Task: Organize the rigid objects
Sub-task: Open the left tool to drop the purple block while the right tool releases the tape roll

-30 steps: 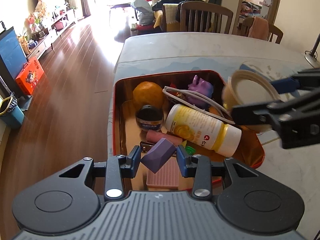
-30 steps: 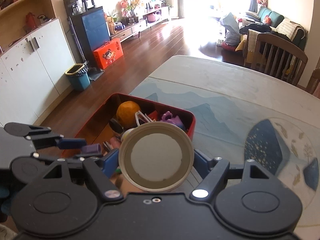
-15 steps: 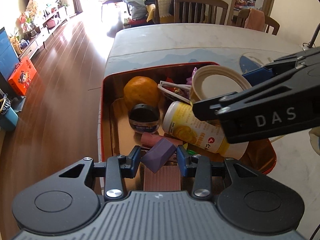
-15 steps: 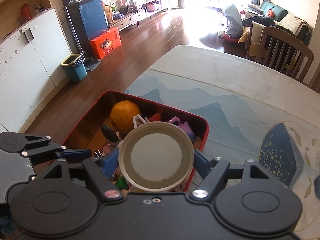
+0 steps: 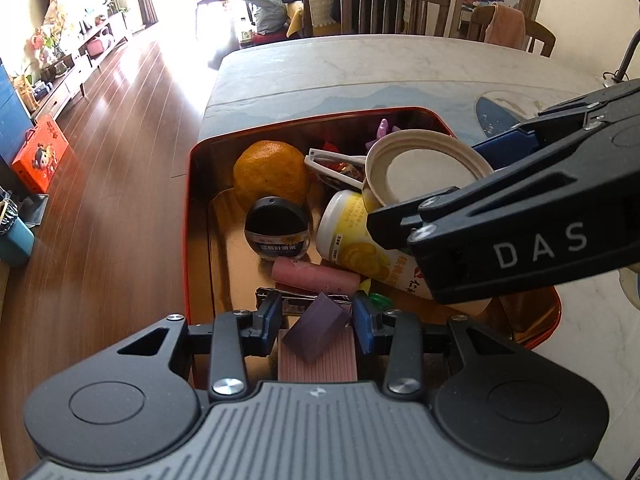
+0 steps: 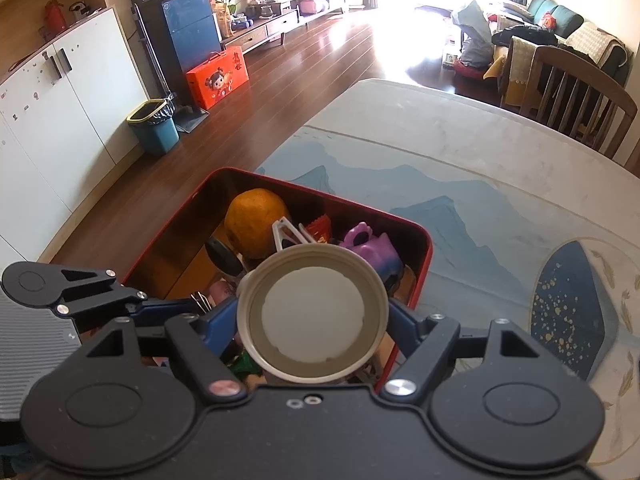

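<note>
Right now your left gripper (image 5: 316,318) is pinching a purple wedge block (image 5: 316,330) between its blue pads, low over the near end of the red tin (image 5: 192,216), with a pink ribbed block (image 5: 320,360) just beneath it. Your right gripper (image 6: 312,316) clamps a beige round lid (image 6: 312,314) by its rim, hollow side facing the camera, held above the tin's right half. From your left wrist view that lid (image 5: 424,168) hangs over the yellow-and-white bottle (image 5: 360,240), which lies on its side in the tin.

The tin sits at the corner of the pale patterned table (image 6: 460,148), and it is crowded. An orange (image 5: 272,174) lies at the far left, with a black round jar (image 5: 277,232) just in front of it. A pink cylinder (image 5: 316,274) lies on its side against the bottle's base. White sunglasses (image 5: 332,166) rest behind the bottle, and a purple toy (image 6: 370,246) stands near the far wall. A metal clip (image 5: 296,300) lies just beyond your left fingertips.
</note>
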Available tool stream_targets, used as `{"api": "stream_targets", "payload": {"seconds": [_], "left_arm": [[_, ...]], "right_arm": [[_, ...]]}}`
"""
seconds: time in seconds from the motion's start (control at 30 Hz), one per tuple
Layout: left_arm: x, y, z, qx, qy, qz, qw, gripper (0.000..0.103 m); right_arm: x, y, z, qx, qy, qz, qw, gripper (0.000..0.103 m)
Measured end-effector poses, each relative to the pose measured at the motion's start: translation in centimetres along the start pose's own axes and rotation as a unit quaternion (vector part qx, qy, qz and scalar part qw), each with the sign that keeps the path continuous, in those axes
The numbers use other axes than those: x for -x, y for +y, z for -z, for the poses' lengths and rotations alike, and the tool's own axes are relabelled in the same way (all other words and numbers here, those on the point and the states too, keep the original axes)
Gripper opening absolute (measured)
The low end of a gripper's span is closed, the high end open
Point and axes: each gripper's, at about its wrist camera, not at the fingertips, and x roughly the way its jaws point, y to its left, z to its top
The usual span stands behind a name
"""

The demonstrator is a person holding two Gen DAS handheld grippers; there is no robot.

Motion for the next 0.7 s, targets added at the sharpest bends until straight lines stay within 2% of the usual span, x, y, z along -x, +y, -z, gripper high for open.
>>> {"api": "stream_targets", "payload": {"seconds": [0.2,0.27,0.33,0.5,0.7], "left_arm": [[0.2,-0.3,0.0,0.003,0.003,-0.002,1.0000,0.039],[0.2,-0.2,0.0,0.006,0.003,-0.002,1.0000,0.044],[0.5,-0.2,0.1,0.005,-0.002,0.000,1.0000,0.055],[1.6,-0.4,0.3,0.008,-0.017,0.000,0.9998,0.064],[3.1,0.0,0.9,0.019,-0.030,0.000,0.9994,0.066]], "right_arm": [[0.3,0.0,-0.1,-0.004,-0.005,-0.003,1.000,0.084],[0.5,-0.1,-0.1,-0.007,-0.007,-0.007,1.000,0.086],[0.7,0.1,0.1,-0.008,-0.008,-0.006,1.000,0.087],[1.7,0.1,0.6,-0.016,-0.015,-0.007,1.000,0.091],[3.9,0.0,1.0,-0.032,-0.041,-0.020,0.998,0.098]]}}
